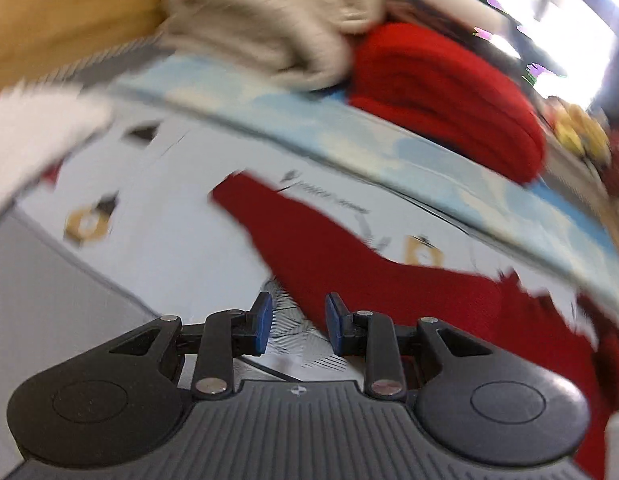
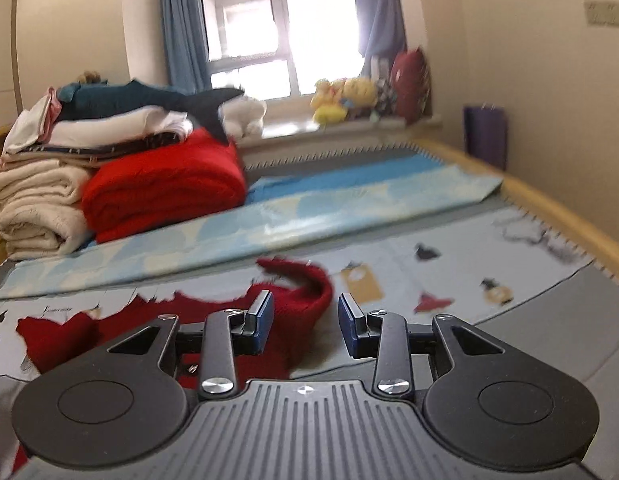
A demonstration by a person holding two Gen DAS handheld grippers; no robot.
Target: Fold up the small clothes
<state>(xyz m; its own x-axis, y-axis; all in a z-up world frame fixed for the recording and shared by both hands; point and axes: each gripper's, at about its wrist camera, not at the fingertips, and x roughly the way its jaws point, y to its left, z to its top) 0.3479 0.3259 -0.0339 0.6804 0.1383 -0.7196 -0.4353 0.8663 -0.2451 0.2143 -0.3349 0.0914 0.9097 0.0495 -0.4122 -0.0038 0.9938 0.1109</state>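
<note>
A small dark red knitted garment lies spread on a pale printed mat; one sleeve stretches to the upper left. My left gripper is open and empty, just above the garment's near edge. In the right wrist view the same garment lies on the mat with a sleeve end curled upward. My right gripper is open and empty, hovering over that sleeve end. The left view is blurred.
A folded bright red blanket and a cream blanket are stacked at the back left with folded clothes and a shark plush on top. A blue sheet lies behind the mat. Plush toys sit on the windowsill. A wooden bed rail runs along the right.
</note>
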